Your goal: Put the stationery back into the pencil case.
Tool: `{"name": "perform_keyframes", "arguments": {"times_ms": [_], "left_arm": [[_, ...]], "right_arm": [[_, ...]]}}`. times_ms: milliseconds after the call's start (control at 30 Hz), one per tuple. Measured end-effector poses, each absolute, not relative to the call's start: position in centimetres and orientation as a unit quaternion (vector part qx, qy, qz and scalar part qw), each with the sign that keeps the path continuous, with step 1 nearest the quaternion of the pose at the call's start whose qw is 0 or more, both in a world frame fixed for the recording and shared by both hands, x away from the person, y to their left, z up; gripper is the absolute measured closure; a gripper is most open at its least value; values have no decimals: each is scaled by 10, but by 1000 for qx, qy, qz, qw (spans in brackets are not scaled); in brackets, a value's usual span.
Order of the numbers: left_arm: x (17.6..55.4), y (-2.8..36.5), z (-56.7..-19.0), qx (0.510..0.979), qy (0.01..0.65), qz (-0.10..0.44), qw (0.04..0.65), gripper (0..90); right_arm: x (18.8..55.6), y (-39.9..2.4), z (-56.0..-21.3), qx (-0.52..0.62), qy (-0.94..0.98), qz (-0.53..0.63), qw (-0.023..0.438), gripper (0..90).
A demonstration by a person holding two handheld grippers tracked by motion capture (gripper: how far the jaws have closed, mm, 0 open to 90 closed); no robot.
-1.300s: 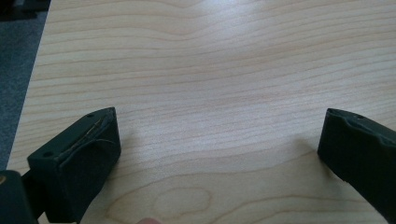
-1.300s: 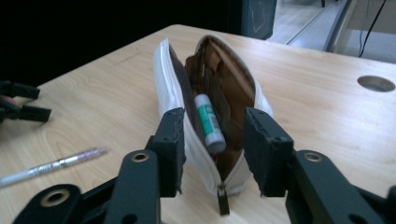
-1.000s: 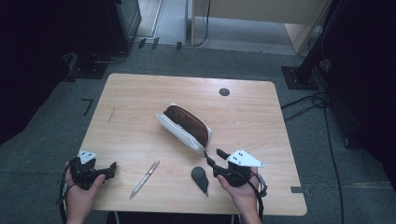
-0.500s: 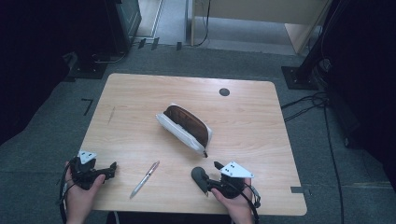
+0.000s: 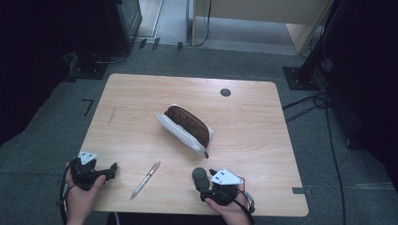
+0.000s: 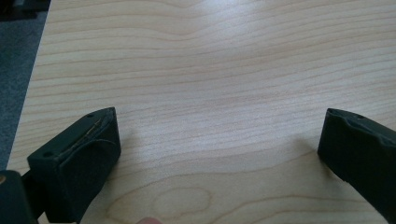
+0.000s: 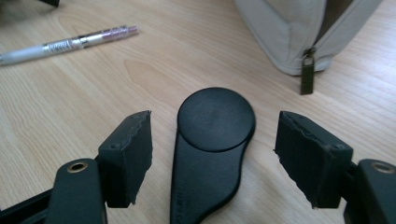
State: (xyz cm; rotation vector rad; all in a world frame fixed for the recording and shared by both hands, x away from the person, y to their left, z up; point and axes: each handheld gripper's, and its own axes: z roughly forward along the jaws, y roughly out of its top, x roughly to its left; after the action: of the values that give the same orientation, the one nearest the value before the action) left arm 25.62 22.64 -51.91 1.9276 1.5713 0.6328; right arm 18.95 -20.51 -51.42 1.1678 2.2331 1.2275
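Since the earlier frame, my right gripper [image 5: 202, 180] has descended to the worktop's [image 5: 141, 93] near edge, its fingers [image 7: 132, 154] opening; they now straddle the black paddle [image 7: 210, 144] without contact. Next, presumably: close on it. Left gripper [image 5: 110, 169] rests wide, empty, near the left corner.

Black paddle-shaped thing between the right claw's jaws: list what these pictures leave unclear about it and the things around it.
- Black paddle-shaped thing: right gripper view cuts its handle end at the bottom edge; embossed lettering too small to read.
- Pouch: contents hidden in the high view by its dark interior; right gripper view crops it at the top.
- Pen: label print too small; its end leaves the frame's left edge.
- Right claw: high view cannot show whether its pads touch the paddle.
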Motion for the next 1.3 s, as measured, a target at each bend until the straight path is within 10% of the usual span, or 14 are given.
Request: {"name": "perform_keyframes", "arguments": {"times_ms": [400,1300], "left_arm": [[256,226,-519,720,587,236,284,0],[243,228,-508,706,584,241,320,0]], "right_arm": [[191,-202,-522,406,801,400,185,499],[200,-211,-522,407,800,418,139,528]]}}
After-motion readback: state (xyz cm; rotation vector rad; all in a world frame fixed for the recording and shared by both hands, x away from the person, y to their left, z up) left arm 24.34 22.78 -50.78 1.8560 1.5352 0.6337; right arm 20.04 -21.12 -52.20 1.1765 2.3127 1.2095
